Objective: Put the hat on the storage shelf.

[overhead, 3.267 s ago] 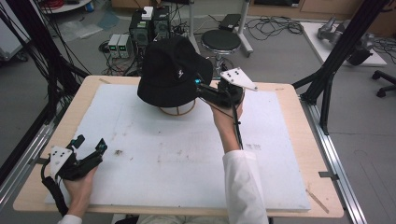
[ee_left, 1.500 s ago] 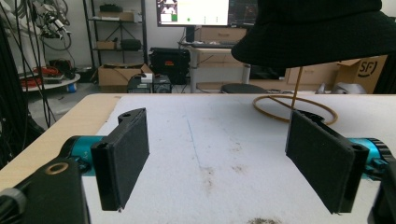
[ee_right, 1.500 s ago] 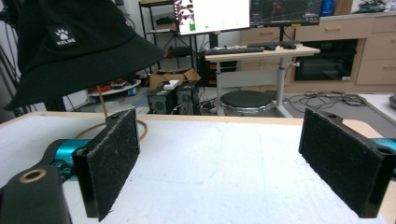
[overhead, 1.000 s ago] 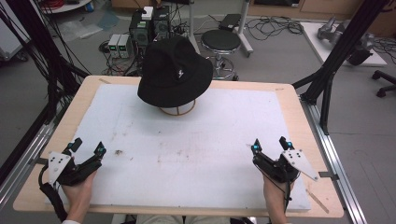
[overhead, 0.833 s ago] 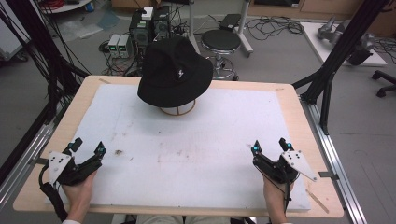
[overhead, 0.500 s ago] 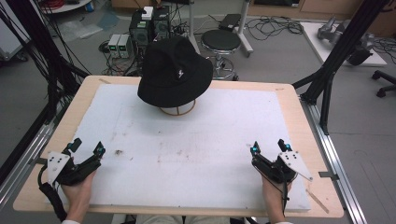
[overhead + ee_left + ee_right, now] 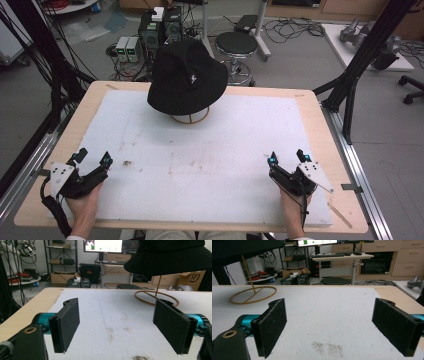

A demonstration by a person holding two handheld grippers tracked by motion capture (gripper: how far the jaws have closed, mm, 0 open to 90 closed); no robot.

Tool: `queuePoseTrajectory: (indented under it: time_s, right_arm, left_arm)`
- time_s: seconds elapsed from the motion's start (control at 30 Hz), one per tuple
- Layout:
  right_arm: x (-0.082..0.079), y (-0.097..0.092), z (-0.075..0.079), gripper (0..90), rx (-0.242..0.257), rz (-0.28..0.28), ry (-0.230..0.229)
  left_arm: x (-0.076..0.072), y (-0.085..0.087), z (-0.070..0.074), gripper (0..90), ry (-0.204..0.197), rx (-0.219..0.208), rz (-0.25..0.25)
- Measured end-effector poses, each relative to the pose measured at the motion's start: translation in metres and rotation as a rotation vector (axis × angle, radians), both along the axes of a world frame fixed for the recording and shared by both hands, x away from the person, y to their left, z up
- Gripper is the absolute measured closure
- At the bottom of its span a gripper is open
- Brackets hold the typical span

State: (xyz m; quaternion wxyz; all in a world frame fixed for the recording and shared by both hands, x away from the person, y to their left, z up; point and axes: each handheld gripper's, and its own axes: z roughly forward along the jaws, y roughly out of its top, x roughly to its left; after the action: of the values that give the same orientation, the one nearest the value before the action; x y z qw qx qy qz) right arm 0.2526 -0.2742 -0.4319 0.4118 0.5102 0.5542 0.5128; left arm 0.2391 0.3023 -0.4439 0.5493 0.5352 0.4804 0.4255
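A black bucket hat (image 7: 187, 76) sits on a thin wooden stand with a ring base (image 7: 190, 118) at the back middle of the white mat (image 7: 215, 155). The hat (image 7: 172, 256) and ring base (image 7: 156, 297) appear ahead and to the right in the left gripper view. In the right gripper view the hat (image 7: 242, 248) and ring (image 7: 253, 297) are at upper left. My left gripper (image 7: 93, 157) rests open at the near left corner, nothing between its pads (image 7: 66, 322). My right gripper (image 7: 286, 156) stands open near the front right, its pads (image 7: 272, 325) empty.
The mat lies on a wooden table (image 7: 330, 125) with a black frame post (image 7: 360, 60) at the right. Small dirt smudges (image 7: 328, 347) mark the mat. Behind the table are a stool (image 7: 239, 45), electronics boxes (image 7: 160, 25) and cables.
The right gripper has come back from the hat at the rear to the near right of the mat, and has held nearly still over the last second. The left gripper has stayed put.
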Motion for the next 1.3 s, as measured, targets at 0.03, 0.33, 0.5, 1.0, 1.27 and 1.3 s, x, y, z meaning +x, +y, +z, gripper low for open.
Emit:
queuePoseTrajectory:
  time_s: [0.03,0.33,0.5,1.0,1.27,1.3]
  right_arm:
    - [0.0000,0.0000,0.0000,11.7,0.000,0.000,0.000]
    - [0.0001,0.0009,-0.0012,11.7,0.009,0.007,0.014]
    - [0.0000,0.0004,-0.0013,11.7,0.006,0.004,0.012]
    - [0.0002,-0.0014,-0.0027,11.7,0.015,0.001,0.021]
    - [-0.0001,-0.0009,-0.0033,11.7,0.024,0.005,0.034]
    - [0.0000,-0.0009,-0.0033,11.7,0.024,0.004,0.034]
  left_arm:
    - [0.0001,0.0000,-0.0001,21.7,0.001,-0.001,0.000]
    - [-0.0002,0.0007,-0.0006,21.7,0.006,-0.012,-0.002]
    - [0.0000,0.0010,-0.0009,21.7,0.008,-0.016,-0.002]
    - [0.0000,0.0014,-0.0013,21.7,0.013,-0.023,-0.006]
    - [0.0000,0.0018,-0.0015,21.7,0.013,-0.027,-0.005]
    - [0.0001,0.0018,-0.0016,21.7,0.013,-0.027,-0.005]
